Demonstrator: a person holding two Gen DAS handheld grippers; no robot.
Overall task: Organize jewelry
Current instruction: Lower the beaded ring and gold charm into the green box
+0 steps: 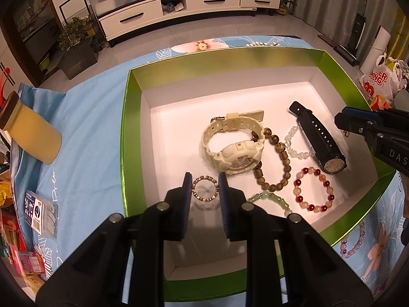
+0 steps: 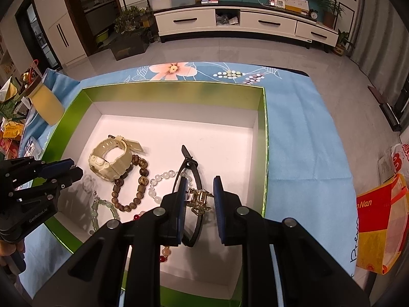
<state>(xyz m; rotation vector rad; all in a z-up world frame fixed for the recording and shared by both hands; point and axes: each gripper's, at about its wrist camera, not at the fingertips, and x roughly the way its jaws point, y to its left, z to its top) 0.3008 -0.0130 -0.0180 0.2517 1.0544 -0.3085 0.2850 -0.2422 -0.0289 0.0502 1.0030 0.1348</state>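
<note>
Green box (image 1: 133, 138) is sitting on the blue floral cloth (image 1: 84, 133), already holding the cream watch (image 1: 231, 143), black watch (image 1: 319, 140) and several bead bracelets, so we're looking mid-way through placing pieces. Left gripper (image 1: 204, 189) is hovering over the near-left floor, jaws parted around the small beaded ring (image 1: 204, 188) without visibly touching it; right gripper (image 2: 198, 199) is standing similarly part-open around a gold ornament (image 2: 199, 200) beside the black strap. Next move probably needs both backing out cleanly, then fetching the purple bracelet (image 1: 356, 240) lying outside the near-right wall.
</note>
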